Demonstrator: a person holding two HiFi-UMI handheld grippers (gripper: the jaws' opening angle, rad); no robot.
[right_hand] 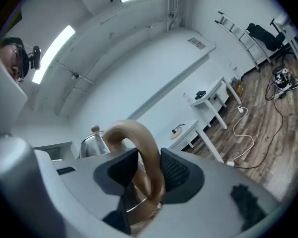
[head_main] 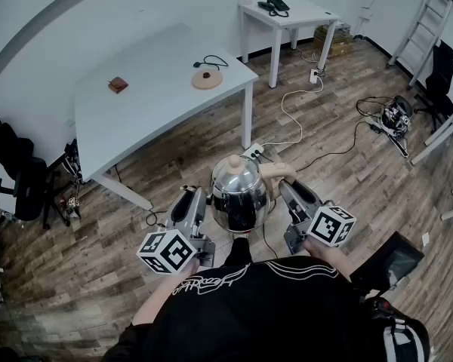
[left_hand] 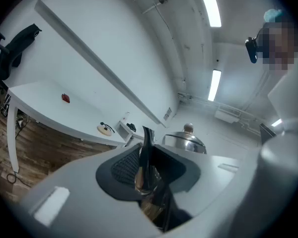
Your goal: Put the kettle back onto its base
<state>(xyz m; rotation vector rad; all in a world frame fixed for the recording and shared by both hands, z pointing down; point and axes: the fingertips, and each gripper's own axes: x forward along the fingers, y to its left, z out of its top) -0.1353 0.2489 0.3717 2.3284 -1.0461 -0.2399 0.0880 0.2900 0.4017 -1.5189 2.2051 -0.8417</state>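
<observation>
I hold a steel kettle (head_main: 238, 194) with a domed lid and wooden knob in the air over the wooden floor, in front of me. My left gripper (head_main: 198, 202) is shut on its dark spout (left_hand: 146, 150), which stands upright between the pads. On the other side, my right gripper (head_main: 287, 191) is shut on the curved wooden handle (right_hand: 139, 148). The round tan base (head_main: 206, 79) with a black cord lies on the grey table (head_main: 151, 104), well ahead of the kettle. That base (left_hand: 105, 129) also shows small in the left gripper view.
A small brown object (head_main: 118, 84) lies on the grey table. Behind it stands a white side table (head_main: 287, 13) with a phone. A power strip (head_main: 253, 151) and cables lie on the floor. A ladder (head_main: 426, 29) and chairs (head_main: 19, 176) stand at the sides.
</observation>
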